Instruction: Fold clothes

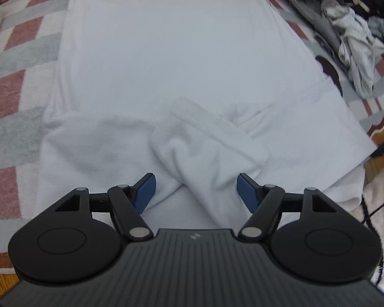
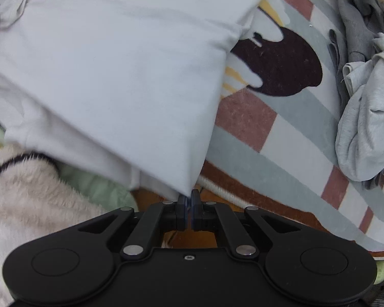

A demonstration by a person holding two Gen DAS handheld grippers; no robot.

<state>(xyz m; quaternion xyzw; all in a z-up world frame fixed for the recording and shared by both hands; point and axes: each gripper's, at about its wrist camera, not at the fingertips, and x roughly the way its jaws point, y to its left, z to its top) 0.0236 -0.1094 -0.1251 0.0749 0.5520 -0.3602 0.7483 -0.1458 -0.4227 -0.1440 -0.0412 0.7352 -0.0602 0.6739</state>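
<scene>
Now right gripper (image 2: 188, 199) pinches white garment (image 2: 110, 76); left gripper (image 1: 196, 192) open

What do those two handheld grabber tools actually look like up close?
Both look alike: the left gripper and right gripper have matte black bodies with two round discs, ribbed centre panels, silver rivets on black link bars, and blue-padded fingers. No cables or sleeves show.

A checked rug (image 2: 245, 122) in pink, grey-green and white covers the floor, with a dark brown blob pattern (image 2: 281, 61) on its right part. Orange-brown wooden floor (image 2: 217, 243) shows past the rug's near edge. Soft daylight.
</scene>
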